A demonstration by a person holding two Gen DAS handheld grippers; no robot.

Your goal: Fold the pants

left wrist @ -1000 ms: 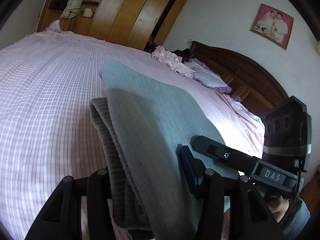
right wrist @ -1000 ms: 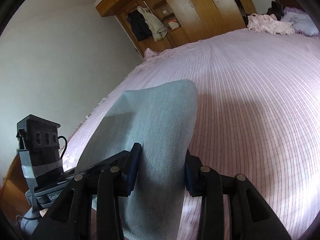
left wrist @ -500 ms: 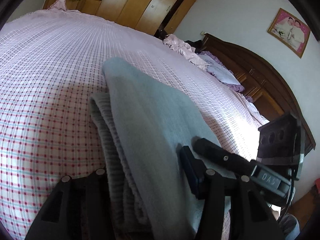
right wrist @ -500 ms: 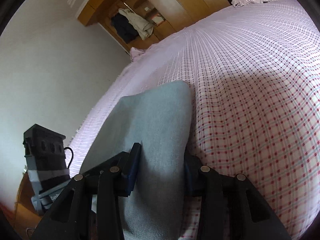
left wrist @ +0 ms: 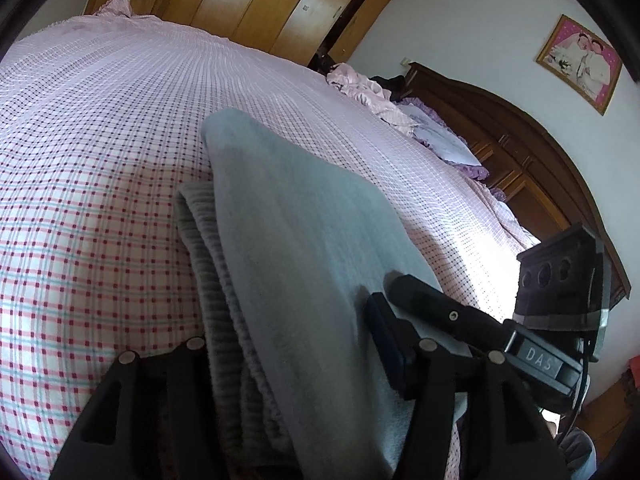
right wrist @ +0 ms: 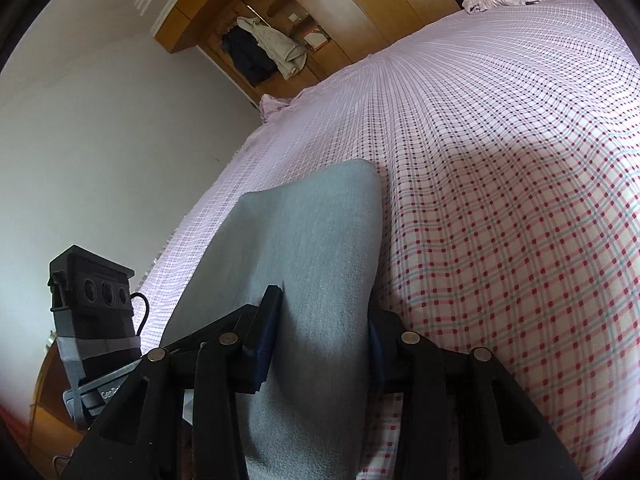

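Folded blue-grey pants (left wrist: 288,208) lie lengthwise on the pink checked bed sheet (left wrist: 100,160), with a grey ribbed layer (left wrist: 200,240) showing along their left edge. My left gripper (left wrist: 284,328) straddles the near end of the bundle. Its jaws are opening, and the cloth still fills the gap and touches the right pad (left wrist: 384,336). In the right wrist view my right gripper (right wrist: 322,312) is shut on the other near edge of the pants (right wrist: 304,232), both pads pressed into the cloth. The right gripper's finger (left wrist: 424,300) rests on the pants beside my left one.
Crumpled pink clothes (left wrist: 360,88) and purple pillows (left wrist: 448,140) lie by the dark wooden headboard (left wrist: 520,152). Wooden wardrobes (left wrist: 280,0) stand beyond the bed, with garments hanging (right wrist: 272,48). A framed picture (left wrist: 580,64) hangs on the wall. The sheet (right wrist: 500,200) spreads wide ahead.
Both grippers have come down toward the bed with the pants, which now rest on the sheet. The left jaws stand a little wider. The right grip is unchanged.
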